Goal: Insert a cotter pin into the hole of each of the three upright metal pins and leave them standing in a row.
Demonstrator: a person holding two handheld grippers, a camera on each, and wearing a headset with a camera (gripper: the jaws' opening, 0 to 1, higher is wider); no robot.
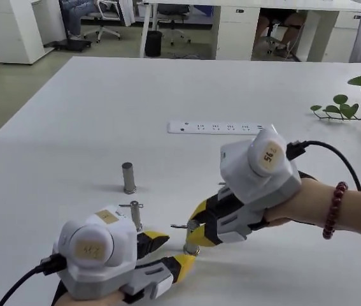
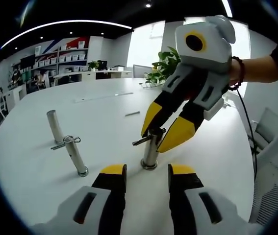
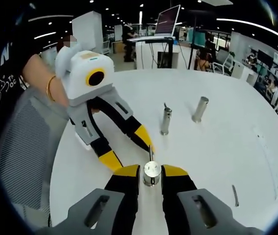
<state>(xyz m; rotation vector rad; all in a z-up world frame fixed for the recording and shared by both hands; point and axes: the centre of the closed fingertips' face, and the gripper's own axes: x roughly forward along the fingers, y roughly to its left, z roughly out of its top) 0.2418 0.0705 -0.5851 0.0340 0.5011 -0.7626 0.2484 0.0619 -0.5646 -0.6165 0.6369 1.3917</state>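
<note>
Pin (image 2: pixel 150 149) stands clamped in the right hand-held gripper (image 3: pixel 151 171); left hand-held gripper (image 2: pixel 147 170) gapes just beside.

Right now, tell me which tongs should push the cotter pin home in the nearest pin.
Left, likely. The right tongs are shut on the nearest pin, steadying it; the left tongs are open and free, facing the cotter pin jutting from its side.

Left gripper (image 1: pixel 179 248), right gripper (image 1: pixel 191 228): white, yellow-tipped, black-cabled; red bracelet (image 1: pixel 335 210), seemingly beaded.
</note>
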